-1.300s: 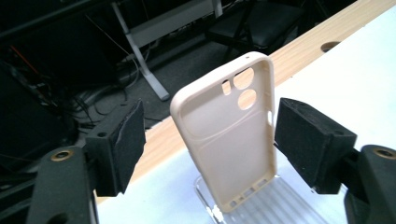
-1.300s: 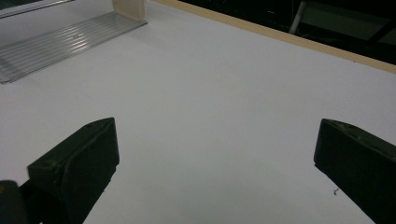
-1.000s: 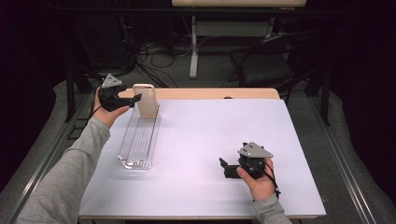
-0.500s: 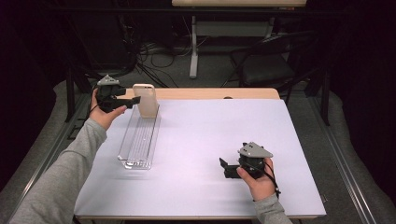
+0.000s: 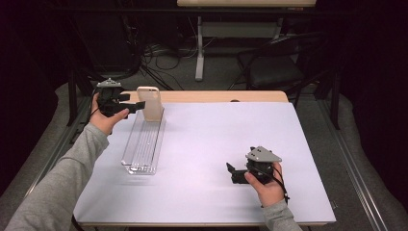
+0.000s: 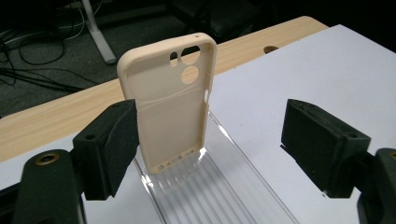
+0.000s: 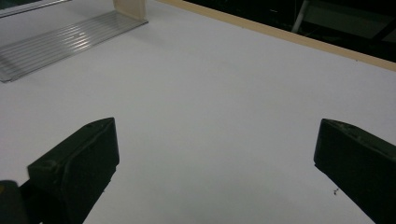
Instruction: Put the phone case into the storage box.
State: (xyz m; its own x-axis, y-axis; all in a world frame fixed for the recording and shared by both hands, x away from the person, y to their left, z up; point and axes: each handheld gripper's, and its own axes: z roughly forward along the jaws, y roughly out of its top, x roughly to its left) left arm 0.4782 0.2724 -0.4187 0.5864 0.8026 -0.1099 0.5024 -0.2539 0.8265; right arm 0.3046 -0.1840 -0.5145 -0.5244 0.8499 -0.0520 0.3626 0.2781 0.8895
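The beige phone case is standing upright at the far end of the clear ribbed rack, long axis vertical, camera holes on top, hollow side facing the left gripper, whose jaws have just been opening, released around it. The right gripper is resting open on the white table.

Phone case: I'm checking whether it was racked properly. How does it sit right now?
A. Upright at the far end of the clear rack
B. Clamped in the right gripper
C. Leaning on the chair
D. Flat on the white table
A: the phone case stands upright in the clear rack at its far end, between the left gripper's open jaws.
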